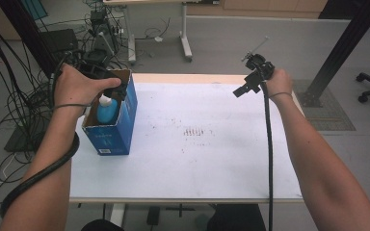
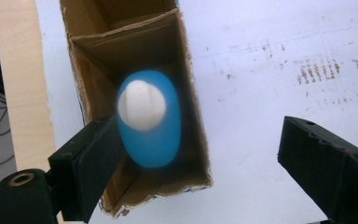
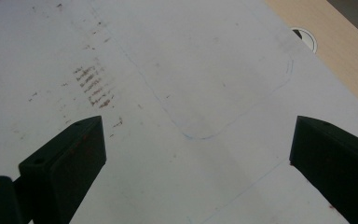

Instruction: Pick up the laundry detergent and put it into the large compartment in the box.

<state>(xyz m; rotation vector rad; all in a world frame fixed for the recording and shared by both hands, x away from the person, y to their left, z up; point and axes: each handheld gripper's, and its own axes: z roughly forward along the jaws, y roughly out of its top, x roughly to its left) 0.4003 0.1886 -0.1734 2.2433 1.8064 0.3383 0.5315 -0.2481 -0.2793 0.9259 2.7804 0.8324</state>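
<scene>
Box: blue cardboard, open on top, standing at about 9 o'clock on the table, near the left edge.
Bottle: blue with a white cap, standing up inside the box; a bit blurry in the left gripper view.
Left gripper: right above the box, at its 12 o'clock end, held in the left hand.
Left claw: wide apart, holding nothing; one jaw low beside the bottle, over the box wall, the other far off over the white table. Touching the bottle or not: cannot tell.
Right gripper: up at about 1 o'clock, over the far edge of the table, held in the right hand.
Right claw: wide apart, let go, holding nothing, white table under it.
Table: white top with small brown marks near the middle.
Round hole: in the wooden edge, at about 1 o'clock in the right gripper view.
</scene>
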